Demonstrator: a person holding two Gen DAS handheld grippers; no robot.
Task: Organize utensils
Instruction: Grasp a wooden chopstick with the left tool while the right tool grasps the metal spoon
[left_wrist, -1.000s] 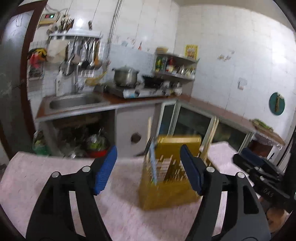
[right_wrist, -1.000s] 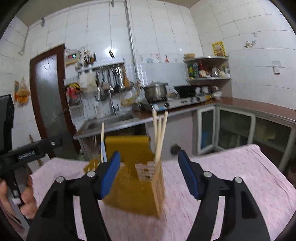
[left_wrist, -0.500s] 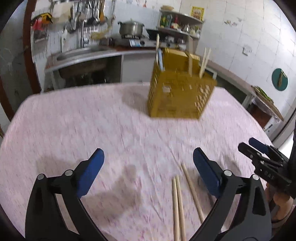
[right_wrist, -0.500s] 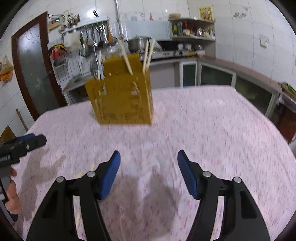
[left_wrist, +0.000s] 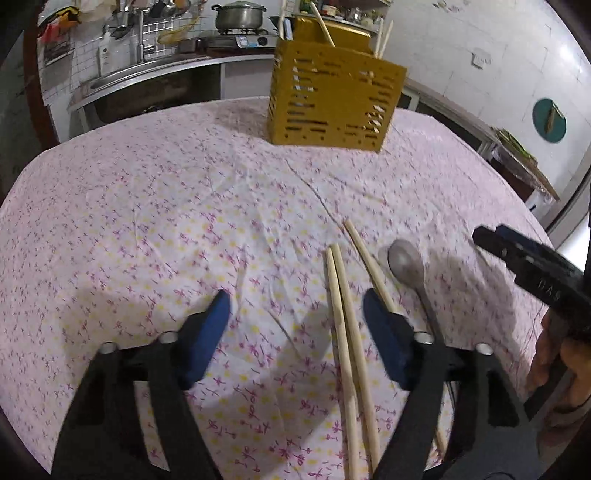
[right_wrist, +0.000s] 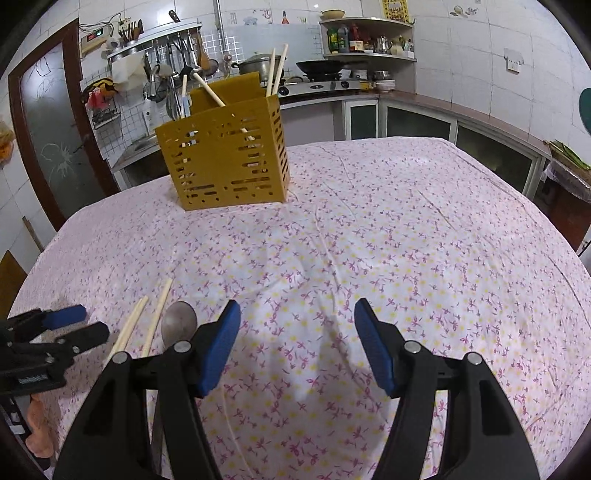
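Observation:
A yellow slotted utensil holder (left_wrist: 332, 99) stands at the far side of the table with chopsticks sticking out; it also shows in the right wrist view (right_wrist: 225, 162). Three wooden chopsticks (left_wrist: 345, 317) and a metal spoon (left_wrist: 406, 264) lie on the cloth near me. My left gripper (left_wrist: 295, 328) is open and empty, low over the cloth, with two chopsticks between its fingers. My right gripper (right_wrist: 295, 347) is open and empty, just right of the spoon (right_wrist: 179, 325) and chopsticks (right_wrist: 155, 317).
The table wears a pink floral cloth (right_wrist: 369, 240). Behind it run a kitchen counter with a sink (left_wrist: 122, 81), a stove with a pot (left_wrist: 238, 18) and wall shelves (right_wrist: 365, 40). A dark door (right_wrist: 55, 129) stands at the left.
Both grippers have dropped from holder height and pulled back toward the near table edge. The chopsticks and spoon on the cloth have come into view. Both grippers stayed open.

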